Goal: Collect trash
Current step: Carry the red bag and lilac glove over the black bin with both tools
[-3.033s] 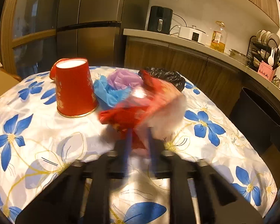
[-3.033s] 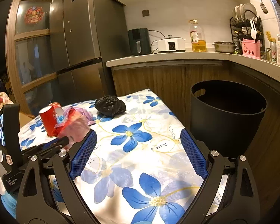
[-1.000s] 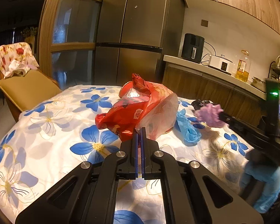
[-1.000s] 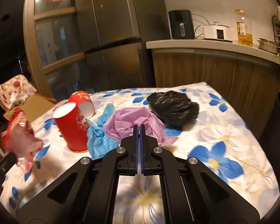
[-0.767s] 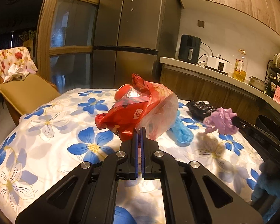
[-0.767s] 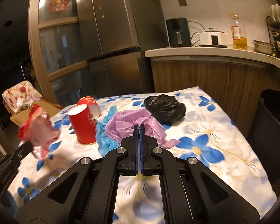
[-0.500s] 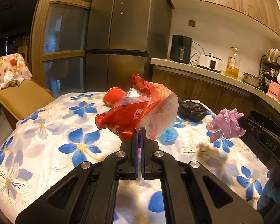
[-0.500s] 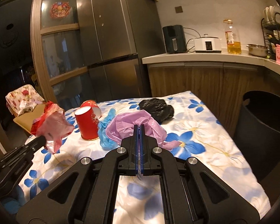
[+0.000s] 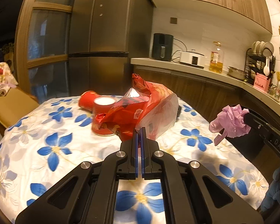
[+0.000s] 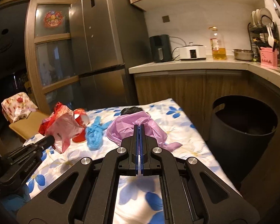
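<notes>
Left gripper clenched on red-and-clear bag, lifted off table; red cups at its 10 o'clock. Right gripper pinches purple bag, also airborne. Black bin at 3 o'clock. Blue glove on table.

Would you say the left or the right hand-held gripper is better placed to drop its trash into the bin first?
Right: its hand-held gripper holds the purple bag nearer the bin; the left, with the red bag, is farther.
</notes>
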`<action>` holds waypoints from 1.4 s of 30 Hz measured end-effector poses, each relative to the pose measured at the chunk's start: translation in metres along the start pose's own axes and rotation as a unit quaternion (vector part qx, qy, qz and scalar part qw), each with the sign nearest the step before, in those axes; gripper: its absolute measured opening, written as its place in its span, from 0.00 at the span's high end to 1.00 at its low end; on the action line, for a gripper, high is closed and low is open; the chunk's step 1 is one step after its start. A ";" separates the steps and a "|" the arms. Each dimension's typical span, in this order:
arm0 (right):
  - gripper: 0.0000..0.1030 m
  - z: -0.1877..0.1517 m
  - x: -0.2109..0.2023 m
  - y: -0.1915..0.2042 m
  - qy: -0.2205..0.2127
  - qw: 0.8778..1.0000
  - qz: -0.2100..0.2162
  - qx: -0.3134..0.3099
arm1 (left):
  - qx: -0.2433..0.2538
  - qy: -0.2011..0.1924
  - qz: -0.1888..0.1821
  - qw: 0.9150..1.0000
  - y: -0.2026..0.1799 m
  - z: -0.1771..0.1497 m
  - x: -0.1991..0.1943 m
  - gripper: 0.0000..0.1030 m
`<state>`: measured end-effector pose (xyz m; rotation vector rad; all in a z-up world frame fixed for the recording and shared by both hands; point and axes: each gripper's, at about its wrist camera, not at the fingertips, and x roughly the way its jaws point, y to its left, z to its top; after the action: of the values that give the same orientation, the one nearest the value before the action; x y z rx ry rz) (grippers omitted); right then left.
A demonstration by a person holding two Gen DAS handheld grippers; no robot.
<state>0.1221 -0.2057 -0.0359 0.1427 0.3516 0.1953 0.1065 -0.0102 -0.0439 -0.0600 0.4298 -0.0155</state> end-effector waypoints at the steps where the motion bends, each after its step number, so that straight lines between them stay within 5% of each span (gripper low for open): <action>1: 0.99 0.002 -0.002 -0.003 -0.003 1.000 -0.003 0.001 | 0.003 -0.001 -0.004 1.000 -0.005 0.001 0.001 0.98; 20: 0.99 0.041 -0.045 -0.103 -0.065 0.991 -0.117 0.020 | 0.062 -0.024 -0.130 0.989 -0.134 0.040 0.024 0.98; 35: 0.99 0.056 -0.041 -0.187 -0.067 0.980 -0.183 0.044 | 0.087 -0.016 -0.233 0.968 -0.240 0.060 0.065 0.98; 42: 0.99 0.053 -0.030 -0.207 -0.055 0.979 -0.190 0.050 | 0.103 -0.008 -0.244 0.964 -0.267 0.055 0.081 0.98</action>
<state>0.1478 -0.4185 -0.0122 0.1811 0.2729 -0.2081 0.2019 -0.2754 -0.0113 0.0409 0.3860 -0.5460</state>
